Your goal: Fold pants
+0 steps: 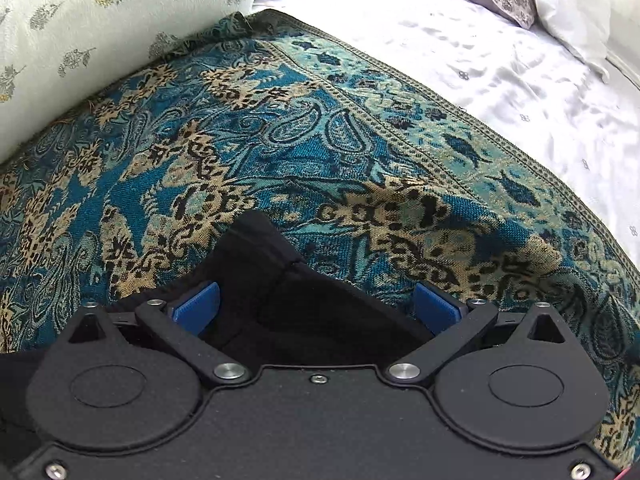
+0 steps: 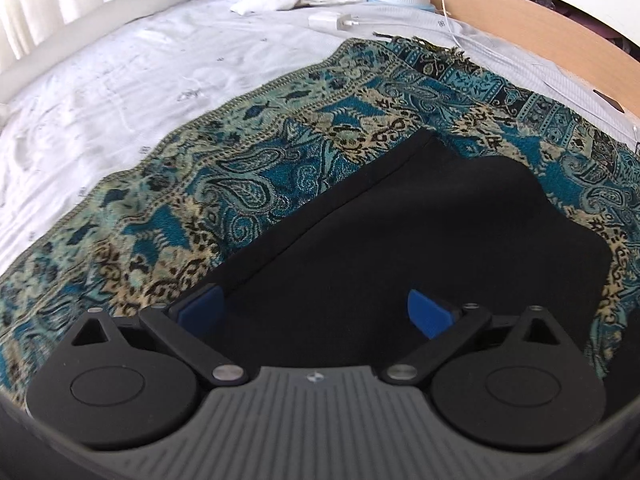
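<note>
Pants [image 2: 400, 240], black, lie flat on our patterned teal shawl [image 2: 200, 208] over the white bedsheet [image 2: 100, 80]. Our left gripper [image 1: 316, 304] and right gripper [image 2: 316, 308] hover over them, jaws wide, gripping nothing. Judging a fold just laid, we next need fresh corner grips.

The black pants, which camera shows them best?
The right wrist view: the black pants spread broadly over the paisley shawl, one seam running diagonally. The left wrist view shows only a bunched corner between its open jaws.
</note>
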A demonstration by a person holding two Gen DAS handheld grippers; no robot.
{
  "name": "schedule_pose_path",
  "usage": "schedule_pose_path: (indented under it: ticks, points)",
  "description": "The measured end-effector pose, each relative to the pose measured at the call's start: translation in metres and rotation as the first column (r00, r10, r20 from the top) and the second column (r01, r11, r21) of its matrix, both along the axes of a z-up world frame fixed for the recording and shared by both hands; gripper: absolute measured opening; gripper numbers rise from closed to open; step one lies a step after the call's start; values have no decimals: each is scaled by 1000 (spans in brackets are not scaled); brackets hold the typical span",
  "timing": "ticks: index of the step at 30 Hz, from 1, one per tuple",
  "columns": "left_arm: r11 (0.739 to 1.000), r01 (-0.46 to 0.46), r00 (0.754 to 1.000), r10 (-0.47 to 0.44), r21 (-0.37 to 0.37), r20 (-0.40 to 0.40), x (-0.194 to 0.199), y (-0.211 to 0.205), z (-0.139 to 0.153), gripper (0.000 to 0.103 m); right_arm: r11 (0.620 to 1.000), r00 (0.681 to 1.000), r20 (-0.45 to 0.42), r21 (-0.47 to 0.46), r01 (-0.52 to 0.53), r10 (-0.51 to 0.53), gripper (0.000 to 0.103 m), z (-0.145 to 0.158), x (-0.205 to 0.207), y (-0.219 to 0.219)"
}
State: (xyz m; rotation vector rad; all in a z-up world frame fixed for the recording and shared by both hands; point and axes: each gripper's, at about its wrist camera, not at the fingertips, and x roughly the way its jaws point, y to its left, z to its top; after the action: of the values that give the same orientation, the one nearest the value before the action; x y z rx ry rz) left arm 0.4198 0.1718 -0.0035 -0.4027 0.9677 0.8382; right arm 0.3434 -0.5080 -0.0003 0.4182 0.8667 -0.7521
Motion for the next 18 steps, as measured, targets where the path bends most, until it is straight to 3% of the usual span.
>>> schedule_pose_path:
  ticks: [4,9,10,12,14,15,17,18]
  points:
    - [999,21,1000,-21,32,16,-2,-3,-1,102,998,999,0,-47,36,-37,103,-6,16,-3]
    - [998,38,999,-40,59,30,-6,-6,-1,101,1000,1000,0,-3,20,-20,103,-4,36,-9]
    - [997,39,999,-41,67,32,-6,-8,-1,98,1000,999,-27,-14,19,-19,103,-7,40,-9]
    - [993,43,998,-48,109,43,-9,-13,2,80,999,999,-32,-45,18,-20,100,-10,40,-5]
    - [976,41,999,-48,212,25,-14,-23,8,25,997,999,-17,-74,34,-35,75,-8,35,0]
    - [971,61,998,-66,231,15,-17,-26,9,24,996,1000,-4,-89,23,-24,64,-5,31,3]
    - [971,97,994,-107,220,36,-26,-25,12,20,994,1000,10,-106,25,-24,12,2,22,2]
    - [970,110,991,-124,216,53,-31,-23,14,18,996,999,30,-85,32,-30,8,6,16,-1]
